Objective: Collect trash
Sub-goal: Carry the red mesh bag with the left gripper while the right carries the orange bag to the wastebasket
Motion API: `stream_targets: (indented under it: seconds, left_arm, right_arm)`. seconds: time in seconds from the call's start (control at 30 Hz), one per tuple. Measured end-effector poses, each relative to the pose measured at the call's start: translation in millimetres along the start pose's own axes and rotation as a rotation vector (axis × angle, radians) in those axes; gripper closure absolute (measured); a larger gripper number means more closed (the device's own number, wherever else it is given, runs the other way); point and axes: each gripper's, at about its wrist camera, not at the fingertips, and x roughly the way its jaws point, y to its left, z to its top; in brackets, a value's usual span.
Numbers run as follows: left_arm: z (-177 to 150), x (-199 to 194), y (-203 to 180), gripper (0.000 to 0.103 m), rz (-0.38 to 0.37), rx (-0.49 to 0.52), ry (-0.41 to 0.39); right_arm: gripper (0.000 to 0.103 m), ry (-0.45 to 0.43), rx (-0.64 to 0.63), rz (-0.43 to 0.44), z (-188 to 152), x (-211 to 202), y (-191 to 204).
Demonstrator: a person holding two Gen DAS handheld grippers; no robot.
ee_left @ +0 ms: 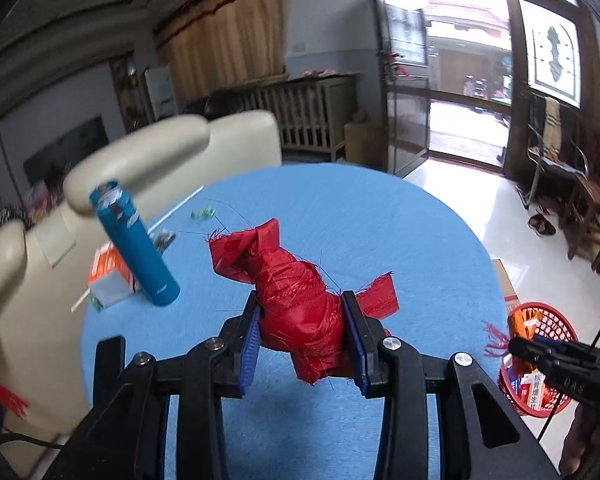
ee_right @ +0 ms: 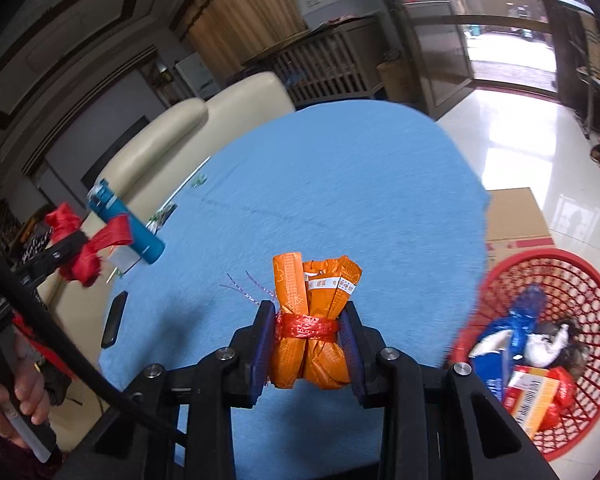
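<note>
My left gripper (ee_left: pixel 303 334) is shut on a bundle of red fabric (ee_left: pixel 296 292) and holds it above the round blue table (ee_left: pixel 380 220). My right gripper (ee_right: pixel 307 344) is shut on an orange wrapper bundle (ee_right: pixel 314 320) tied with red string, near the table's right edge. A red mesh basket (ee_right: pixel 572 280) with several pieces of trash stands on the floor to the right; it also shows in the left wrist view (ee_left: pixel 556 324). The left gripper with the red fabric (ee_right: pixel 86 248) shows at the left of the right wrist view.
A teal bottle (ee_left: pixel 138 248) stands on the table at the left beside an orange-and-white box (ee_left: pixel 110 276). A small green wrapper (ee_left: pixel 202 213) lies further back. A black phone (ee_right: pixel 114 319) lies near the table's left edge. Cream chairs (ee_left: pixel 148 152) stand behind; a cardboard box (ee_right: pixel 512 216) sits by the basket.
</note>
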Motion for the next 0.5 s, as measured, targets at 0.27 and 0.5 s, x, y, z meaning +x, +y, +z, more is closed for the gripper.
stream_targets:
  seconds: [0.27, 0.5]
  left_arm:
    - [4, -10, -38, 0.063, -0.017, 0.089, -0.037]
    - [5, -13, -67, 0.063, -0.024, 0.147, -0.039]
  right_arm:
    - [0.068, -0.056, 0.046, -0.035, 4, -29, -32]
    - [0.068, -0.069, 0.052, -0.043, 2, -35, -43]
